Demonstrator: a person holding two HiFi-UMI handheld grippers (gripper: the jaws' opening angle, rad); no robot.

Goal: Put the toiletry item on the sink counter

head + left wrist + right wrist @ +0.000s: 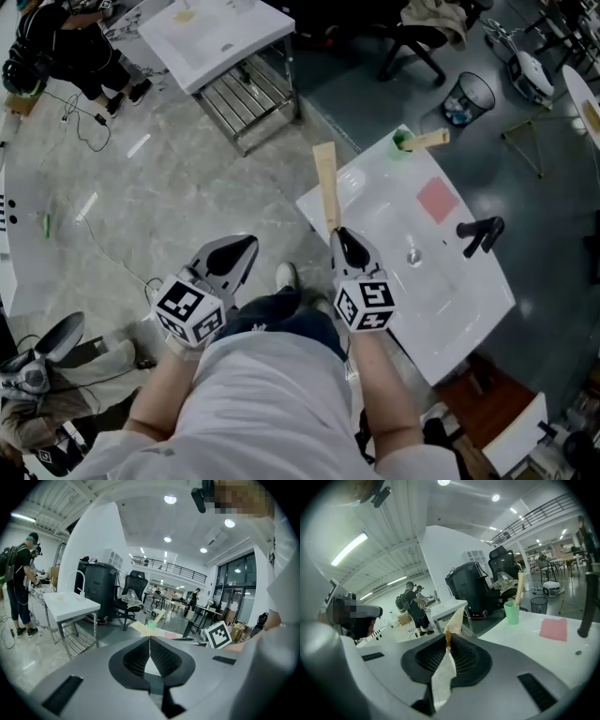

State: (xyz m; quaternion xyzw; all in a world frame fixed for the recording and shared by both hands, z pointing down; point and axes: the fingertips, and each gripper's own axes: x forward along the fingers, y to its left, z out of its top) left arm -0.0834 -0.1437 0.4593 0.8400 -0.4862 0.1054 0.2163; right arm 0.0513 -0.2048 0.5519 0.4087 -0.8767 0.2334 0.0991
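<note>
The toiletry item is a long flat beige box (325, 183). My right gripper (339, 232) is shut on its near end, and the box sticks out forward past the left corner of the white sink counter (375, 192). In the right gripper view the box (454, 619) is pinched between the closed jaws of the right gripper (447, 637). My left gripper (246, 246) hangs over the floor left of the counter; its jaws (149, 641) are shut and empty. On the counter are a black faucet (478, 234), a pink pad (437, 200) and a green cup (403, 142) holding another beige item (427, 141).
A second white sink on a metal rack (216, 33) stands at the back. A wire trash bin (466, 97) and an office chair (412, 42) lie beyond the counter. A person (66, 47) stands at the far left, and cables run across the marble floor.
</note>
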